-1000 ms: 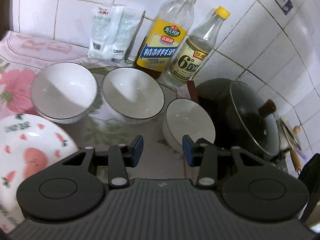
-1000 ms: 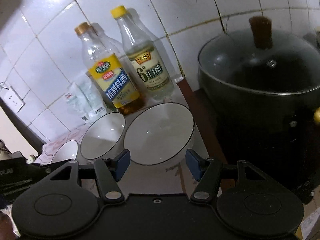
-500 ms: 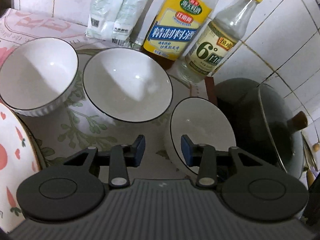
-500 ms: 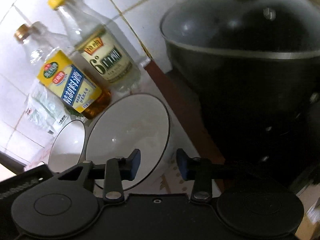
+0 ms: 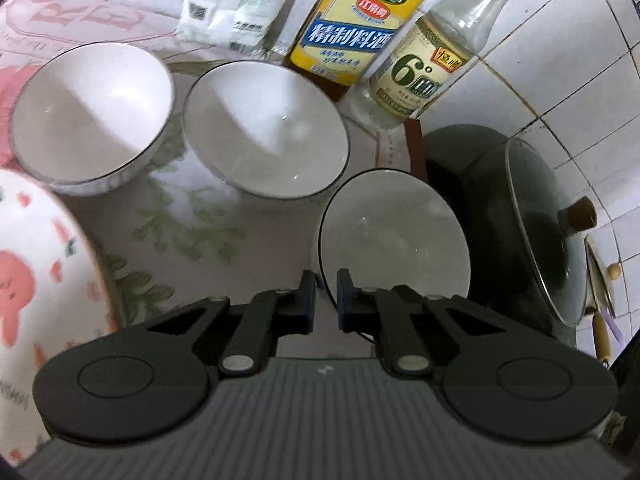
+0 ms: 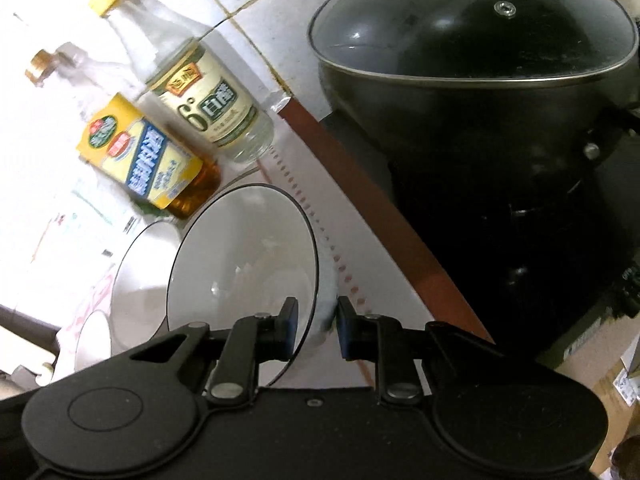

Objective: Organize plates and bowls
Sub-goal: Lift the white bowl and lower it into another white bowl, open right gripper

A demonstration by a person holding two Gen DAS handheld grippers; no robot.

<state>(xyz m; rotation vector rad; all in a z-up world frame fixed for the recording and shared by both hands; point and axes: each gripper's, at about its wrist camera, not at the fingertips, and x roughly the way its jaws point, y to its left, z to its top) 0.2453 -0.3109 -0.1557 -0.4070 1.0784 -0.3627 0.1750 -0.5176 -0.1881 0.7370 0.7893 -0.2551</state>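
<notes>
Three white bowls [image 5: 394, 236] are showing thin dark rims. The near-left plate [image 5: 36, 280] is wearing pink prints on white. The far bottles are carrying yellow [image 5: 356, 28] and cream-green [image 5: 420, 80] labels.

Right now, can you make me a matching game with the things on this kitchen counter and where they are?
Things:
1. Black wok with glass lid
2. Yellow-labelled cooking wine bottle
3. White plate with pink carrot pictures
4. White black-rimmed bowl nearest the wok

Places:
A. Far left edge
B. Against the tiled wall
C. Far right
D. Rim between the fingers of the left hand-held gripper

Pairs: 1-C, 2-B, 3-A, 4-D
</notes>
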